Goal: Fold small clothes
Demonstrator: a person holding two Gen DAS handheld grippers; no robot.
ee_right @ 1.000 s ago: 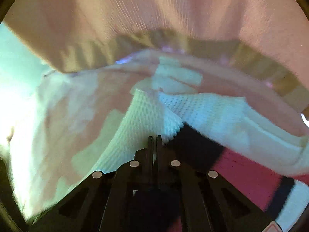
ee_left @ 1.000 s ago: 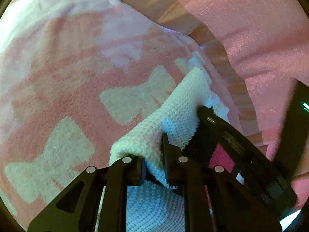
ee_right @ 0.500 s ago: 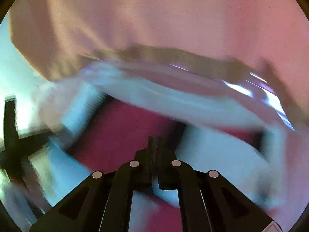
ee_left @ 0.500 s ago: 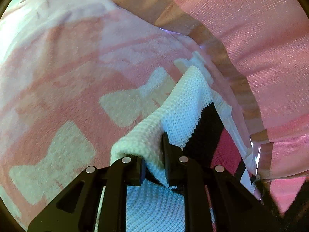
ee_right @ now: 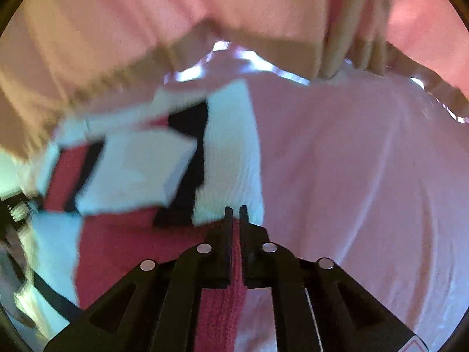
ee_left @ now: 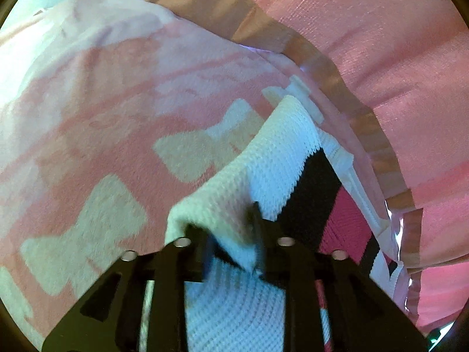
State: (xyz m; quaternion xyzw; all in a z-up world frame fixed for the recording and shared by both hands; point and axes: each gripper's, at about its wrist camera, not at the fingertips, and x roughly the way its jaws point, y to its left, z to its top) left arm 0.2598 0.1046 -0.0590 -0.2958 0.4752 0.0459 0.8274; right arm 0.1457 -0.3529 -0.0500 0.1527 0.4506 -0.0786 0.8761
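A small knit garment [ee_left: 281, 152], white with black and pink blocks, lies on a pink blanket with pale bow shapes [ee_left: 117, 111]. My left gripper [ee_left: 231, 228] stands parted with a white fold of the garment loose between its jaws. In the right wrist view the garment [ee_right: 137, 170] lies crumpled at left and centre. My right gripper [ee_right: 233, 214] is shut on a pink edge of the garment, which runs down between its jaws.
A pink pleated fabric with a tan band [ee_left: 366, 47] hangs along the far side in both views [ee_right: 146, 29]. Plain pale pink blanket [ee_right: 366, 176] spreads to the right of my right gripper. The right wrist view is blurred.
My left gripper's jaws have spread apart around the white fold. My right gripper has swung away from the left one and now grips the garment's pink edge.
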